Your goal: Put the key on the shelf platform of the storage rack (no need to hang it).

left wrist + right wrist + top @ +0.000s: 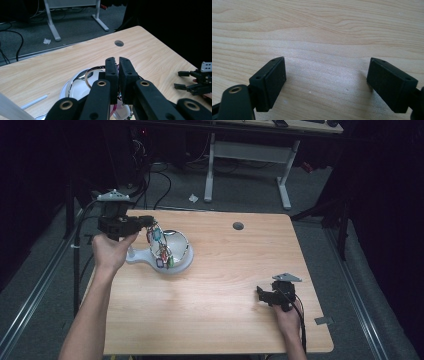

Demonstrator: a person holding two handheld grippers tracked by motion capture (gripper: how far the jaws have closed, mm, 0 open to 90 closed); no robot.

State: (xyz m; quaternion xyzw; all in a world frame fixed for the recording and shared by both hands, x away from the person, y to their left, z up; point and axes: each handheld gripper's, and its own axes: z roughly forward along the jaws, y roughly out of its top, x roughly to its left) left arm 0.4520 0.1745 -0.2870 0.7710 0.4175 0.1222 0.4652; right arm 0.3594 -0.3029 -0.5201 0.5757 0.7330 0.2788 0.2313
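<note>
Two grippers are in our hands at the wooden table. We can read no brand, label or writing anywhere; the small tags on the held bundle are too blurred to make out.

Our left gripper hangs above the far left part of the table, its jaws pressed together on a bunch of rings and coloured charms. In the high view the bunch dangles from the jaw tips down into a white bowl, which has a handle reaching left toward our left hand. In the left gripper view the jaws stand closed with only a thin slit between them, a dark ring curving out beside them and pink strands showing just below, over the bowl. Whether the lowest charms touch the bowl's inside we cannot tell.

Our right gripper rests low near the right front edge, well apart from the bowl. Its jaws are spread wide with bare wood between them, gripping nothing.

A round hole sits in the table's far side.
</note>
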